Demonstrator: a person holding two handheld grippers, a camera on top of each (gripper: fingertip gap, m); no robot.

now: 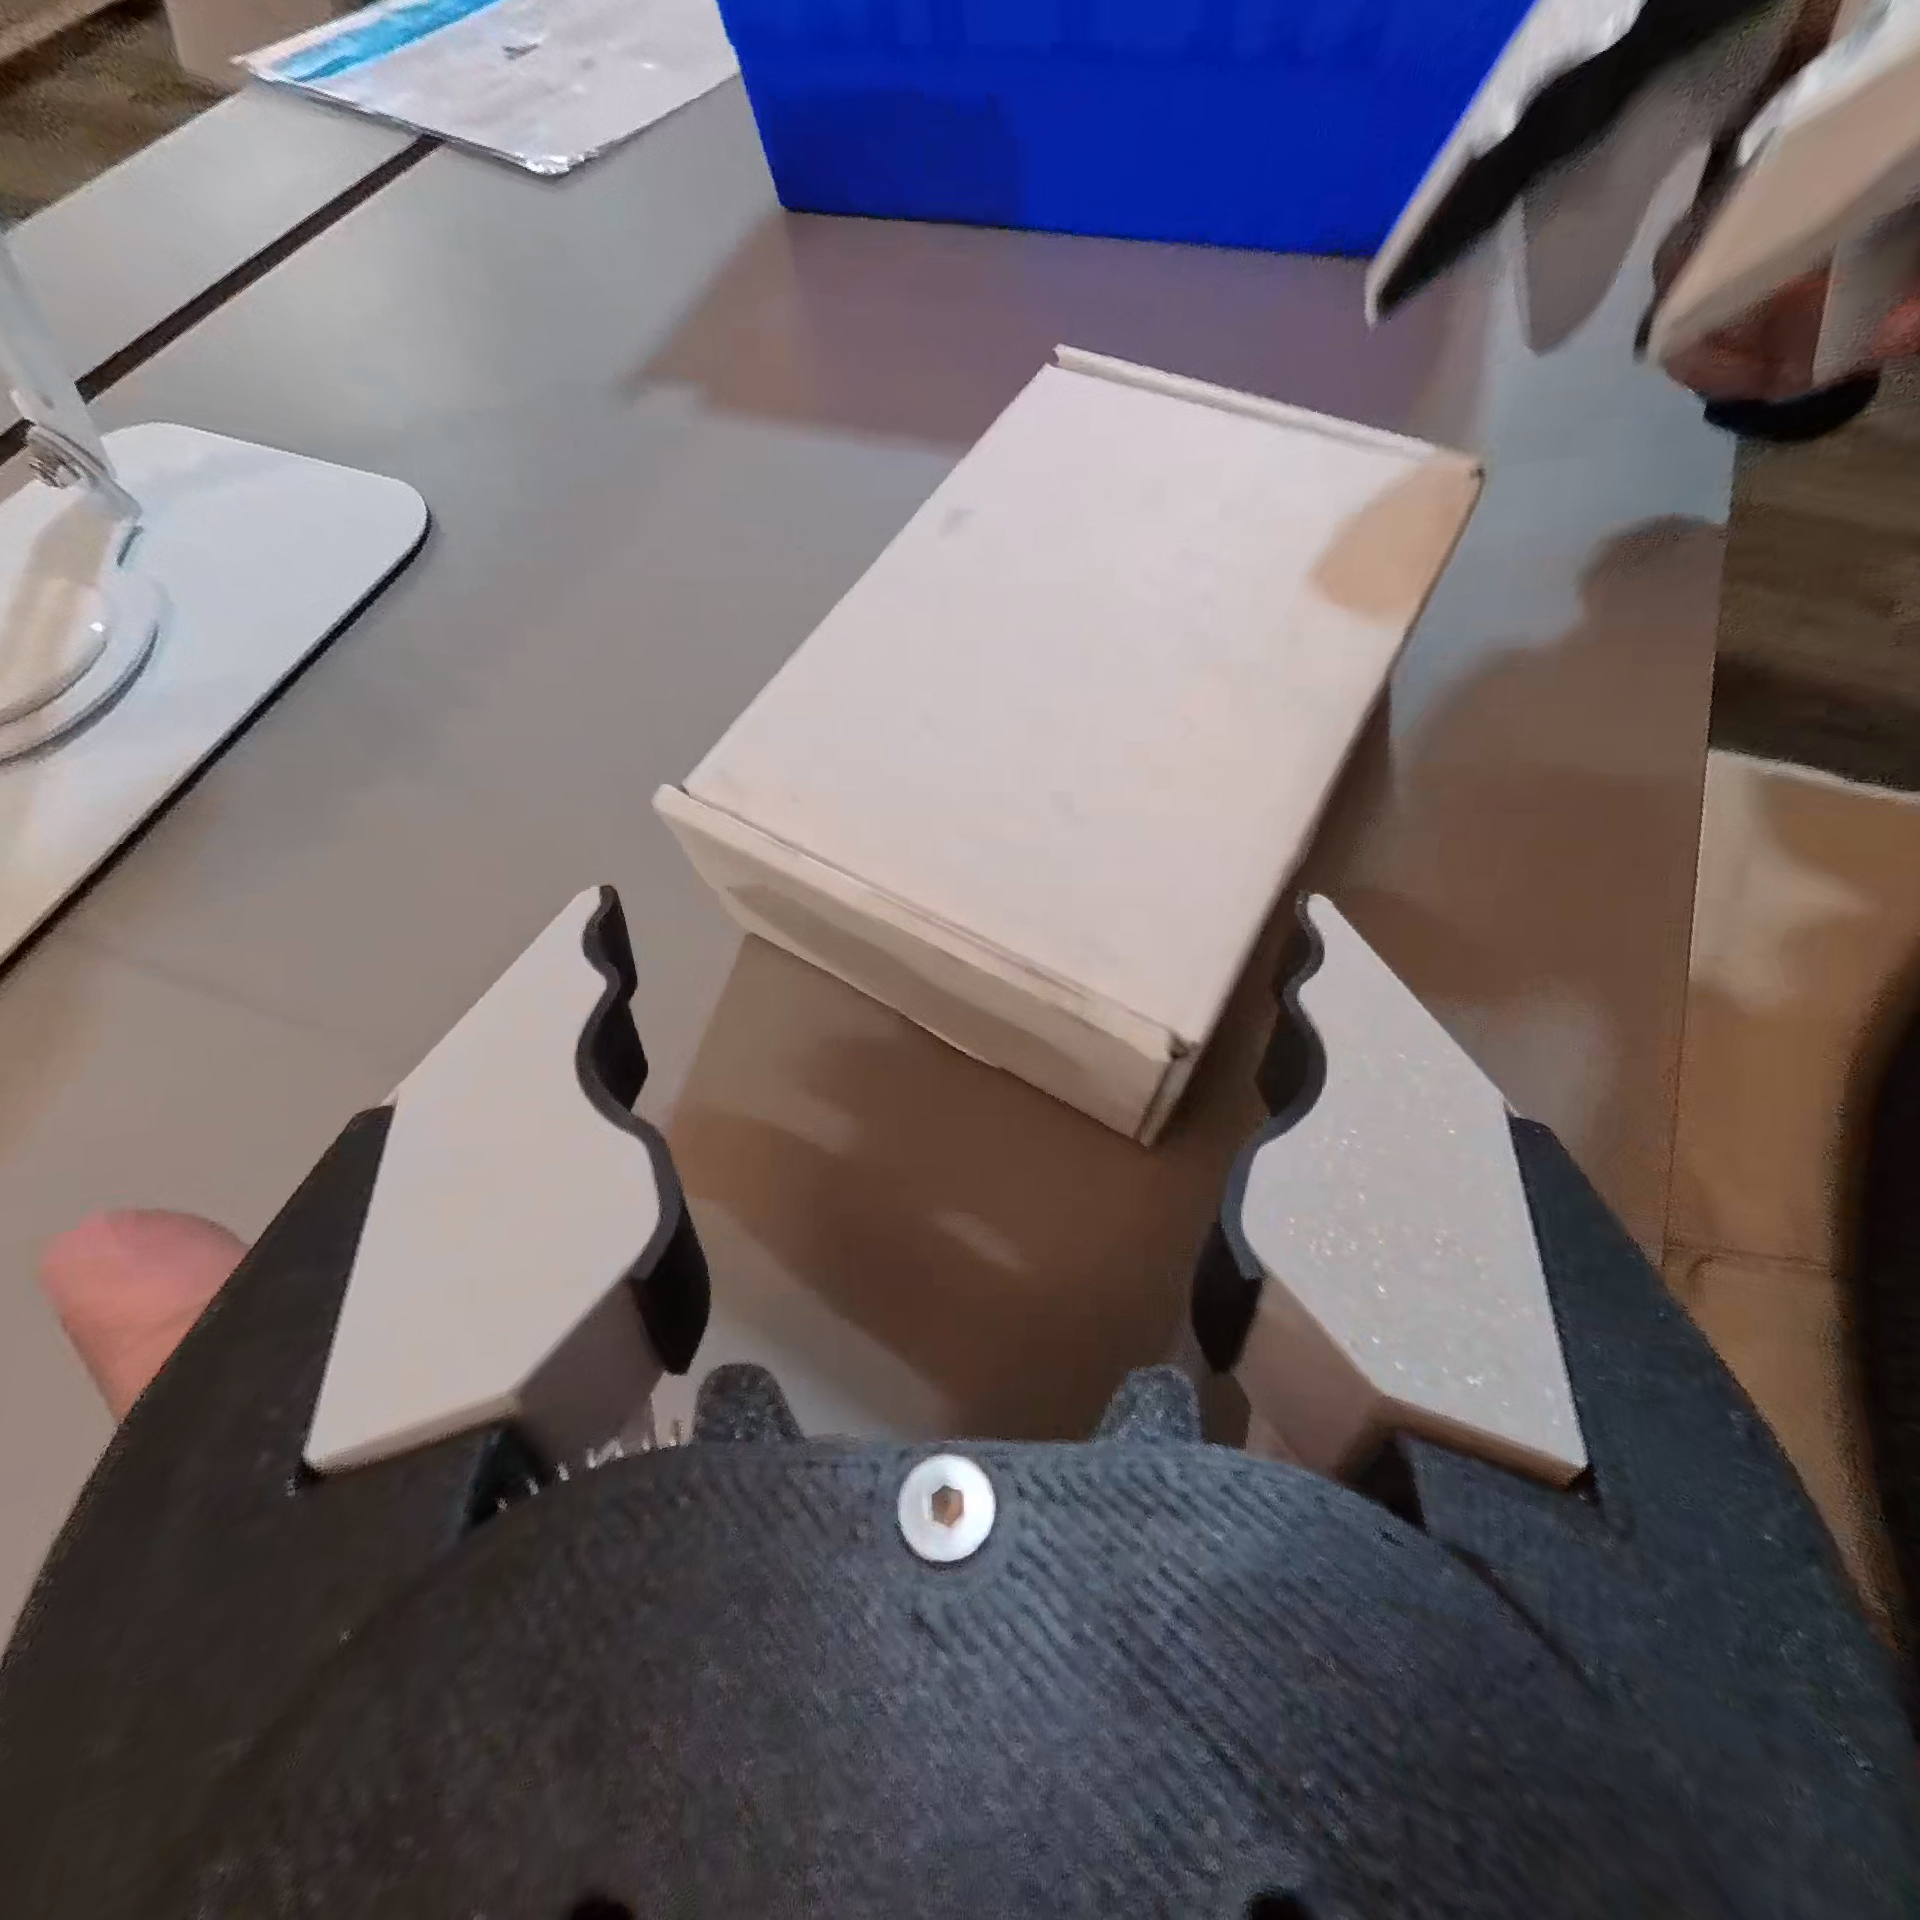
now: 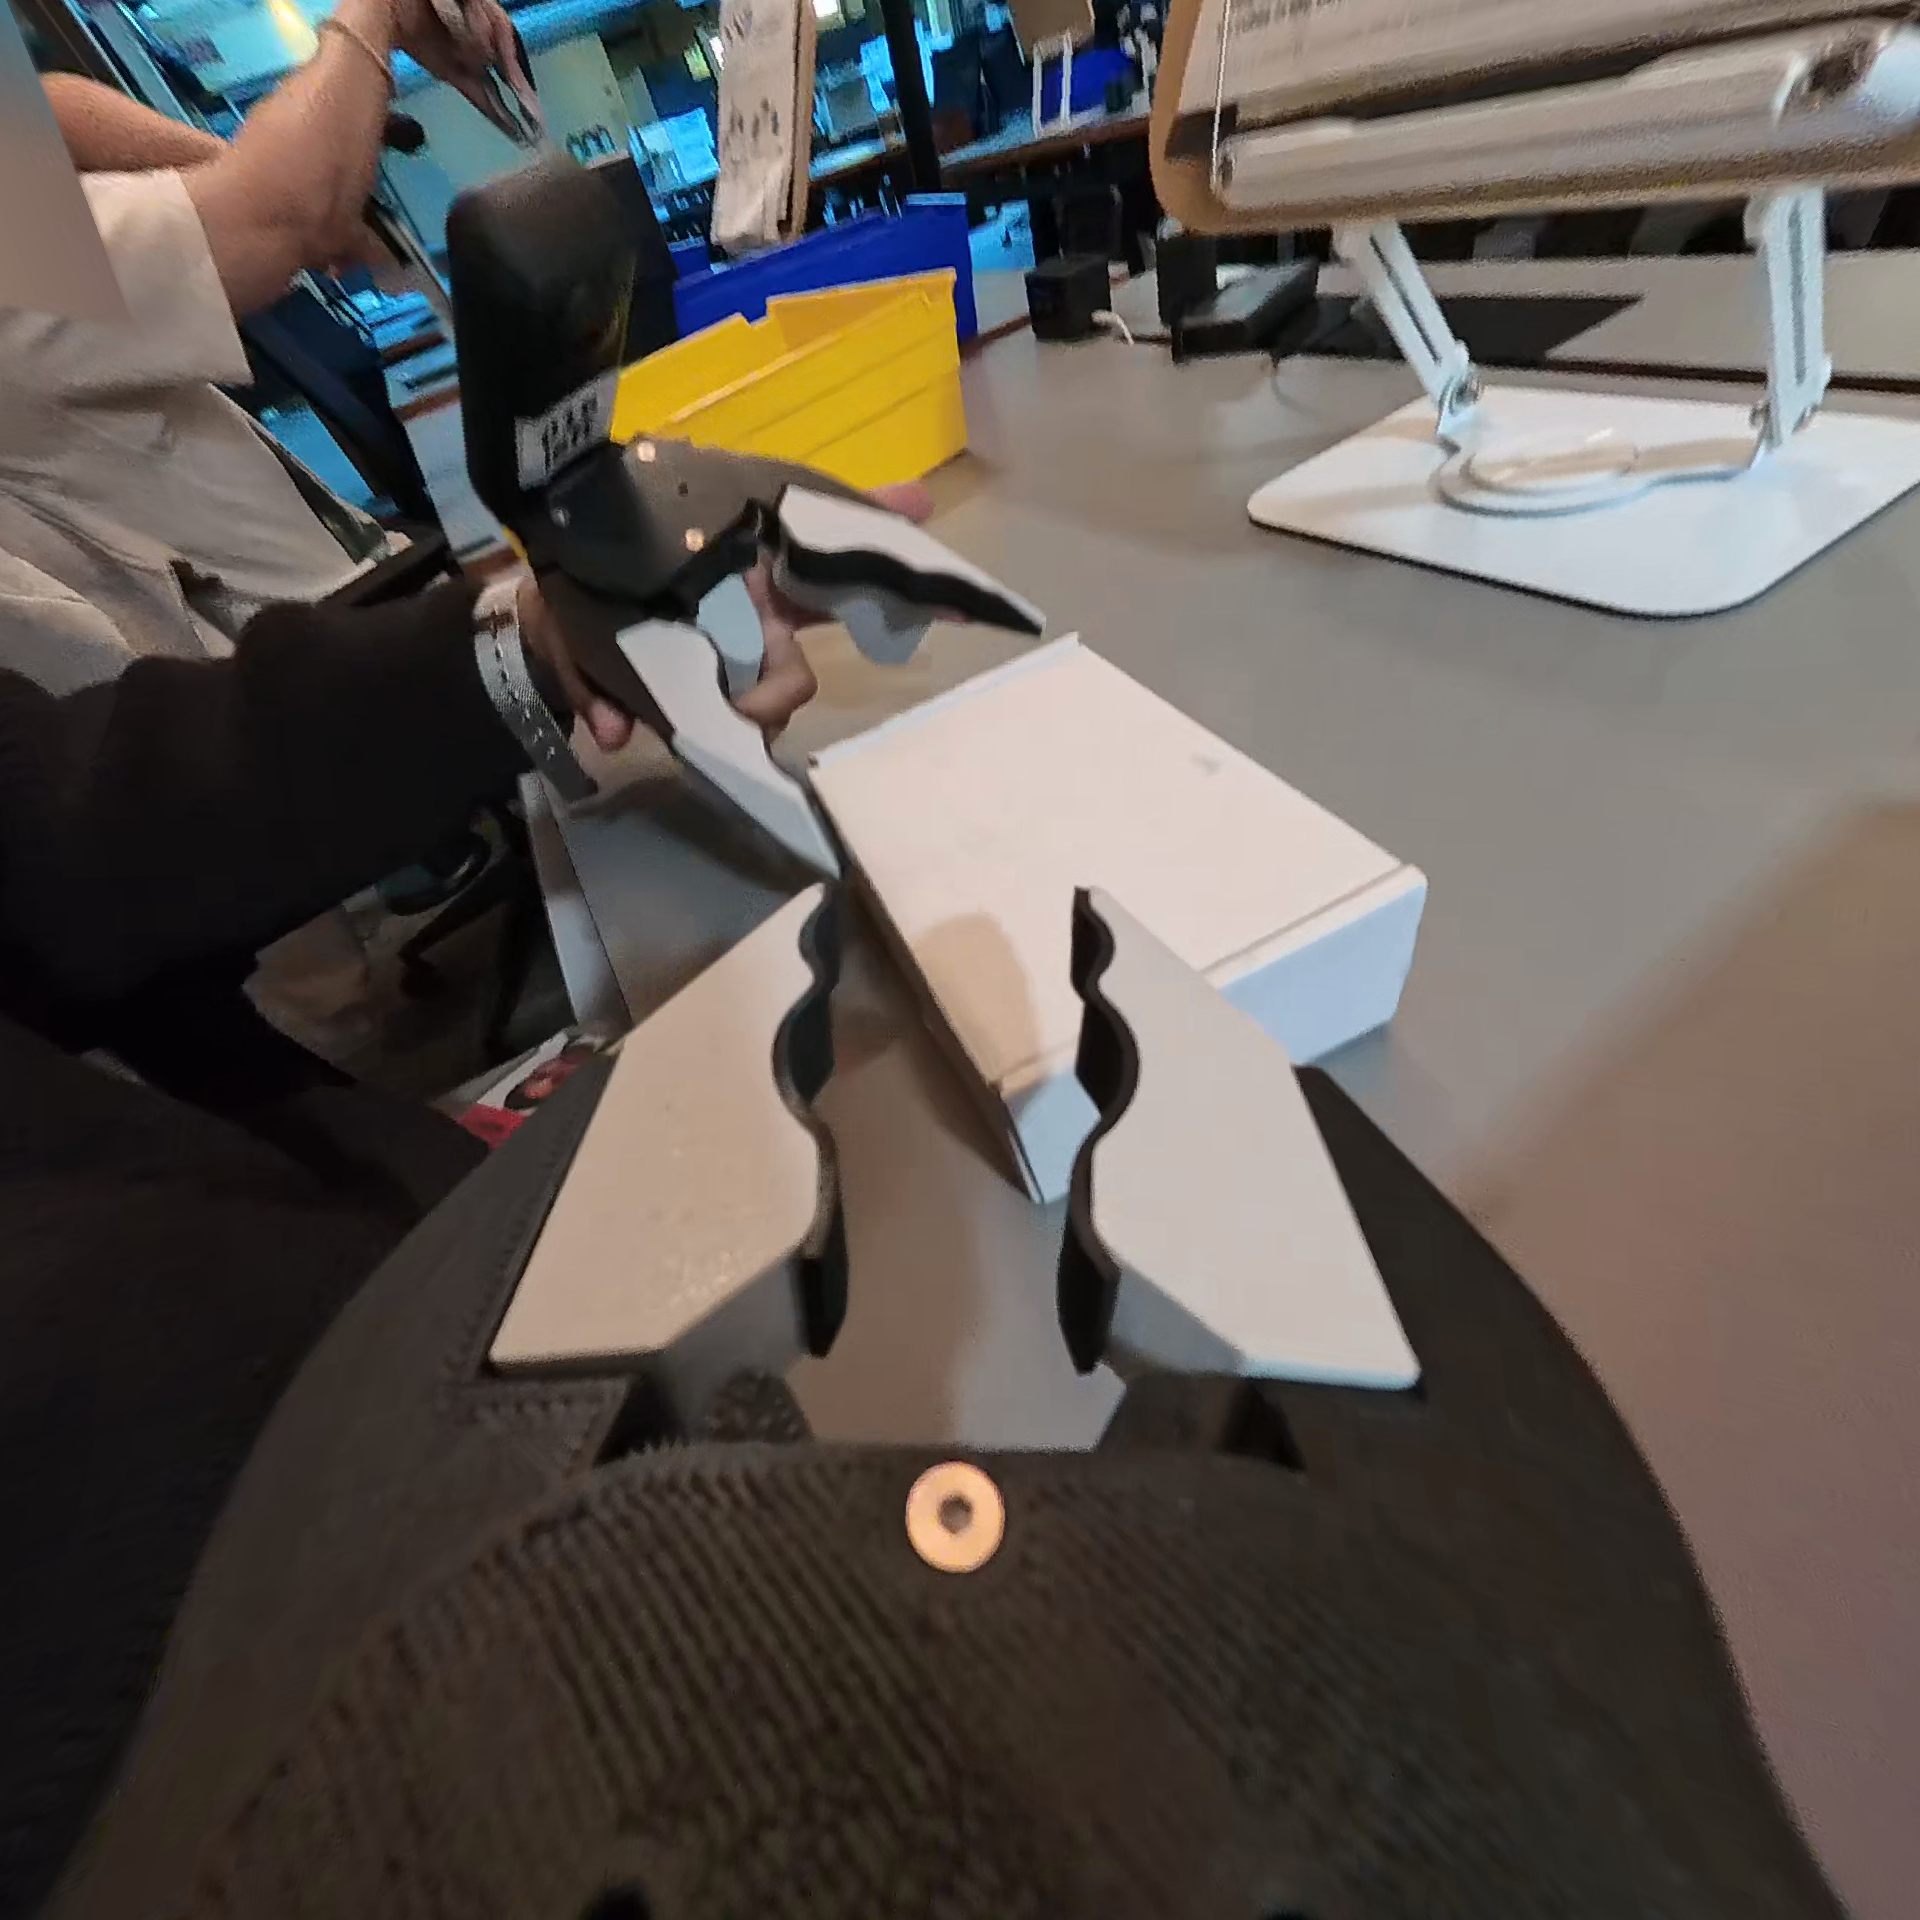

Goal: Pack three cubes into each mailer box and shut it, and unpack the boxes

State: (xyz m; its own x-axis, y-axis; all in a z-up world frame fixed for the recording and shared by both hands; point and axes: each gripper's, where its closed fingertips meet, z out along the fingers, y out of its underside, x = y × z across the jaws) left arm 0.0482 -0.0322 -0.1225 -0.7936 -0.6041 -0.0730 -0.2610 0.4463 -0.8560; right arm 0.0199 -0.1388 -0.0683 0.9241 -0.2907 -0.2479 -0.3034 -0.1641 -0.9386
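A closed pale cardboard mailer box (image 1: 1060,707) lies flat on the grey table; it also shows in the right wrist view (image 2: 1091,810). My left gripper (image 1: 961,914) is open and empty, just short of the box's near end. The right wrist view shows it held in a hand (image 2: 935,743), fingers spread at the box's far left end. My right gripper (image 2: 951,914) is open and empty, above the box's near corner. It appears blurred at the top right of the left wrist view (image 1: 1558,208). No cubes are in view.
A blue bin (image 1: 1039,104) stands behind the box, a yellow bin (image 2: 831,374) farther left. A white stand base (image 1: 208,582) sits to the left, and shows in the right wrist view (image 2: 1558,488). A plastic mailer (image 1: 488,83) lies far back. Another person's arm (image 2: 312,156) is behind.
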